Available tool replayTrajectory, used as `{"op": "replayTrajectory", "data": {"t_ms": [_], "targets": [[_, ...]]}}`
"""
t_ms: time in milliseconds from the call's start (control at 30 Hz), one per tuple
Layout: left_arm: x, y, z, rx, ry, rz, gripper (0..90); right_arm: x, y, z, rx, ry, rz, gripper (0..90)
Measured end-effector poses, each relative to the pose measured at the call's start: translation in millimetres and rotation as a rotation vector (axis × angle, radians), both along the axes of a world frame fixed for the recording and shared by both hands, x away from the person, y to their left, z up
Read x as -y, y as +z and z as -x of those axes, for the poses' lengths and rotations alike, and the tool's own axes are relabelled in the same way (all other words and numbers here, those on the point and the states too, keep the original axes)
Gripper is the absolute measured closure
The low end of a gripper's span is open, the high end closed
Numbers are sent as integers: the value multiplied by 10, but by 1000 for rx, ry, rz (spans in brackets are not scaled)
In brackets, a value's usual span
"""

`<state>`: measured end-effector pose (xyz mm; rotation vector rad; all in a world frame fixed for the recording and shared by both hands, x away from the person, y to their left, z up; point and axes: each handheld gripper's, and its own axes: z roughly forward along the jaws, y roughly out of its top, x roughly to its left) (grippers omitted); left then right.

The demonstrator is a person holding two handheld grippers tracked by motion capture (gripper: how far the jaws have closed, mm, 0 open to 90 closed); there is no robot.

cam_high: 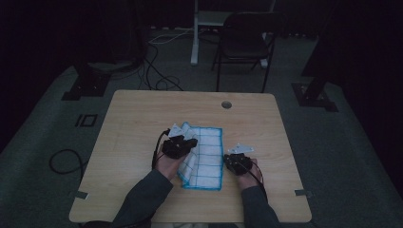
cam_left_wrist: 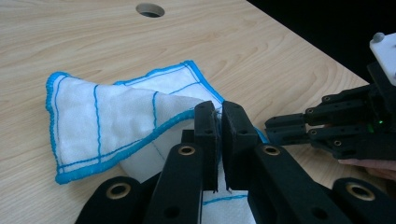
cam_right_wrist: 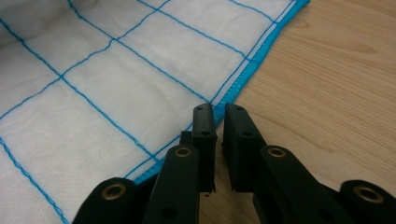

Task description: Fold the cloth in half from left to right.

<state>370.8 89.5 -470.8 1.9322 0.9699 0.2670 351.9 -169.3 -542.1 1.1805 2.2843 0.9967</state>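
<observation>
Soft blue-gridded white cloth (cam_high: 205, 156), folded

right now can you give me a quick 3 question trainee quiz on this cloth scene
1. True or false: the left gripper pinches the blue-edged white checked cloth.
2. The right gripper sits at which edge of the cloth in the high view: A far, B left, C right?
3. What round feature is in the light wooden table beyond the cloth?

Key: 1 true. 2 C. 3 a grommet hole.
</observation>
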Motion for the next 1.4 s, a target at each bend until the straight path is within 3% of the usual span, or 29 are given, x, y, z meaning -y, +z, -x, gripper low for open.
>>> {"op": "replayTrajectory", "data": {"t_ms": [1000,1400], "targets": [[367,-154,-50,-28,-65,-43,864,133,13,-16,-8,-59,-27,841],[567,-337,-104,-67,-94,-81,864,147,-10,-18,-14,-58,-31,835]]}}
